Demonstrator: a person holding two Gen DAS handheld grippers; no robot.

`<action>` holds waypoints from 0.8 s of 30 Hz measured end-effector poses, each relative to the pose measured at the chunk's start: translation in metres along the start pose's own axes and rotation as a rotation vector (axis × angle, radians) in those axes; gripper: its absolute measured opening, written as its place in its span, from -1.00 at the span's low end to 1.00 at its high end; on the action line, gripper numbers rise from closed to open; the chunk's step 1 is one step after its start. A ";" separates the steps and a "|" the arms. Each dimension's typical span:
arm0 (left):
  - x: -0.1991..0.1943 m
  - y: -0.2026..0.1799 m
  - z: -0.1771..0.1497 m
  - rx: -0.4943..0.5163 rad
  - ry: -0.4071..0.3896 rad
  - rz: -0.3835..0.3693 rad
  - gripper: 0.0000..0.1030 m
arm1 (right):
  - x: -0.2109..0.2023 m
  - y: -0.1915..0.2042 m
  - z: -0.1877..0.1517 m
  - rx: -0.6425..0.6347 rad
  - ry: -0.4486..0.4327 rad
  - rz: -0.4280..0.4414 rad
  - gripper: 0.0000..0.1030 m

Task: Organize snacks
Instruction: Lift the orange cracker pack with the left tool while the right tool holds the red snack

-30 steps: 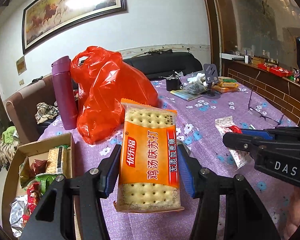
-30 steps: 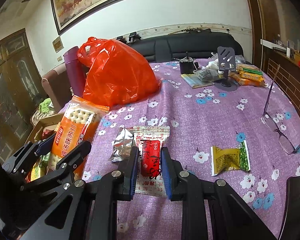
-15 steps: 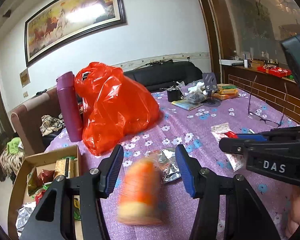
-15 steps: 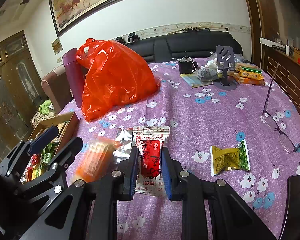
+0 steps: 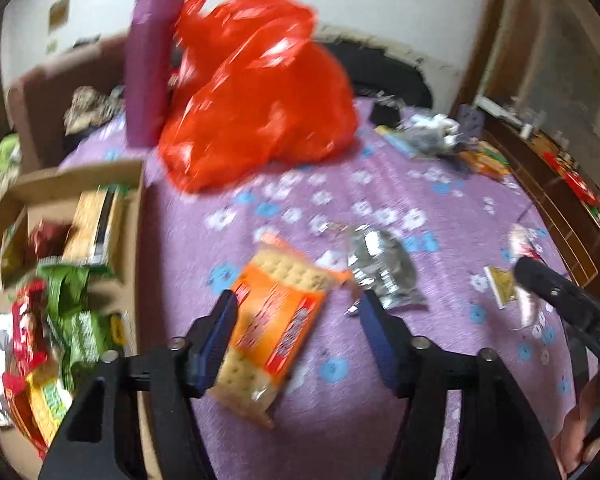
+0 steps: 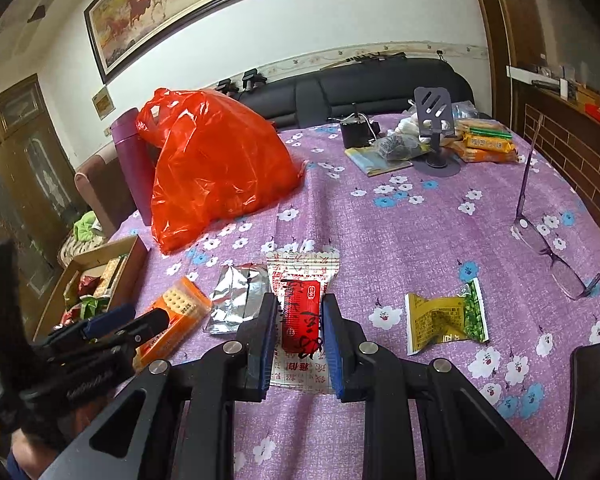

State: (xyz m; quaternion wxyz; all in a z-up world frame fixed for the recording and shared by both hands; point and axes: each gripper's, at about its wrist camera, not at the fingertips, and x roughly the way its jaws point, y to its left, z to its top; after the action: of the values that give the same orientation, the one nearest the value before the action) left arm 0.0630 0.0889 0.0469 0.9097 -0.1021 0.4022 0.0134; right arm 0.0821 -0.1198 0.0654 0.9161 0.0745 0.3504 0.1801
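Note:
An orange cracker packet (image 5: 278,320) lies flat on the purple tablecloth, also in the right wrist view (image 6: 172,320). My left gripper (image 5: 296,332) is open above it, jaws wide, touching nothing. A cardboard box (image 5: 136,184) of snacks sits to its left at the table edge. My right gripper (image 6: 298,320) holds a red and white snack packet (image 6: 302,312) between narrowly set jaws. A silver foil packet (image 6: 236,300) lies beside it, and a yellow-green packet (image 6: 446,320) lies to the right.
A red plastic bag (image 6: 216,176) and a purple flask (image 6: 130,160) stand at the back left. Glasses (image 6: 548,240) lie at the right. A phone stand (image 6: 434,120), papers and biscuit packs (image 6: 484,144) sit at the far side. A black sofa is behind.
My left gripper opened and the orange cracker packet dropped out of it onto the tablecloth. The left view tilted down and shifted. The right gripper has stayed put on its packet.

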 end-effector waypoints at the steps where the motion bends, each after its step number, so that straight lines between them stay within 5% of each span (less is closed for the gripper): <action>1: -0.001 0.004 0.000 -0.023 0.004 -0.011 0.25 | 0.000 0.000 0.000 0.001 -0.001 0.000 -0.53; 5: -0.002 -0.005 0.007 0.059 -0.018 0.091 0.40 | -0.001 -0.002 0.001 0.009 0.004 0.010 -0.53; 7: 0.006 -0.006 0.009 0.094 0.036 0.075 0.55 | -0.003 -0.002 0.001 0.012 0.000 0.012 -0.53; 18: 0.038 -0.023 -0.009 0.225 0.123 0.241 0.59 | -0.005 0.001 0.001 0.009 -0.001 0.031 -0.53; 19: 0.039 -0.024 -0.011 0.228 0.125 0.236 0.57 | -0.005 0.001 0.001 0.008 -0.002 0.032 -0.53; 22: 0.035 -0.031 -0.015 0.233 0.129 0.144 0.04 | -0.005 0.001 0.002 0.008 -0.003 0.033 -0.53; 24: 0.035 -0.038 -0.018 0.256 0.119 0.146 0.04 | -0.004 0.001 0.002 0.010 -0.001 0.035 -0.53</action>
State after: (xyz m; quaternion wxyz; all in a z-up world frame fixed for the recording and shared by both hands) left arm 0.0776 0.0457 0.0157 0.8864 0.0437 0.4602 0.0222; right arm 0.0801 -0.1205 0.0693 0.9126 0.0852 0.3495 0.1942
